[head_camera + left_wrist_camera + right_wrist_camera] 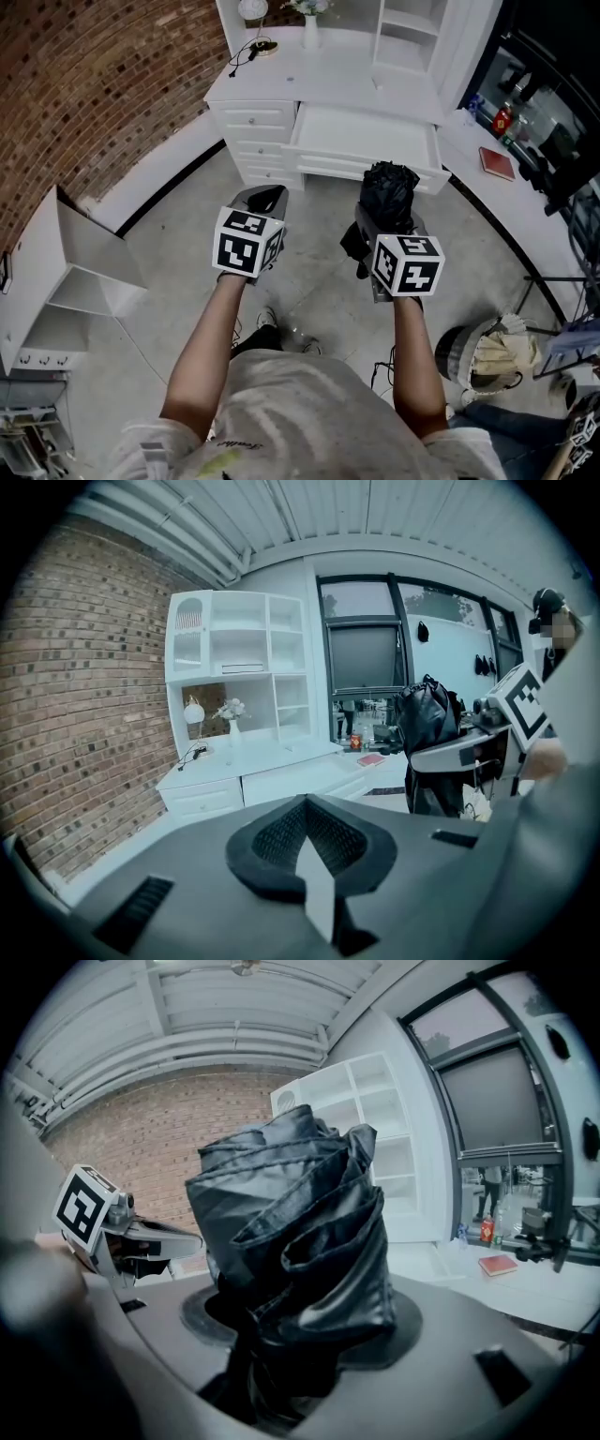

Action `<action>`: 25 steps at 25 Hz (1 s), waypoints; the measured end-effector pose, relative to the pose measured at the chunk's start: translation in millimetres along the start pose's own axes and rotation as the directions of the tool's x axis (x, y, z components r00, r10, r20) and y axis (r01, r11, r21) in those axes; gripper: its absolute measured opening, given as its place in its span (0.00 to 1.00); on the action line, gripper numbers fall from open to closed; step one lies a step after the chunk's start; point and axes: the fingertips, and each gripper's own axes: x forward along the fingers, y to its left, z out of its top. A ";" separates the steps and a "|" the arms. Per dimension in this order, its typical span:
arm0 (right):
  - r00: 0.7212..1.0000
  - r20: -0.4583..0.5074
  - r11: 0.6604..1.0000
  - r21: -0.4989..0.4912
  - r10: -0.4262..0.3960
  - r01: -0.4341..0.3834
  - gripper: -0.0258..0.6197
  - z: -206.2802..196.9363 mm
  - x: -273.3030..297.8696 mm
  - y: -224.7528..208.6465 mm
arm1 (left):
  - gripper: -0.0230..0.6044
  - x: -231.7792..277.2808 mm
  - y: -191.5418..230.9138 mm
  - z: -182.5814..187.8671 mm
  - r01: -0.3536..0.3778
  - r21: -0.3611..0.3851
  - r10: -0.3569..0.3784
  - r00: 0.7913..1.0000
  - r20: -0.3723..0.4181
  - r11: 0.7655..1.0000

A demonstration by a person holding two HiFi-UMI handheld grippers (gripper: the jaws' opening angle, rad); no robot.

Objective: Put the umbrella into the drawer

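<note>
Umbrella point(300, 1241): black cloth, faint sheen, heavily creased. Surface point(319, 80) and drawer point(366, 131): white, smooth, satin painted finish. Wall point(103, 84): rough brick, matt. Floor point(178, 234): grey, matt, smooth. Left hand-held gripper point(305, 855): matt grey plastic body, black ribbed pads point(267, 841). Right hand-held gripper point(281, 1354): same matt grey plastic.

I'd call this a home room, a bedroom or study corner with a rough edge. A white desk point(319, 80) has a stack of small drawers point(255, 117), one wide drawer point(366, 136) pulled open, and a shelved hutch point(239, 653) on top. On the desk's surface stand a vase of flowers point(310, 30) and a round lamp point(194, 712). Left of the desk runs a brick wall point(94, 84). Right of it are tall dark-framed windows point(364, 658) and a red book point(496, 162). In front of it lies bare grey floor point(187, 225).
</note>
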 end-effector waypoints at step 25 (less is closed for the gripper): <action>0.996 -0.045 0.997 0.001 -0.072 0.072 0.44 16.9 112.2 -43.7 | 0.03 122.4 66.7 13.6 0.091 -0.024 -0.091 0.996 0.001 0.996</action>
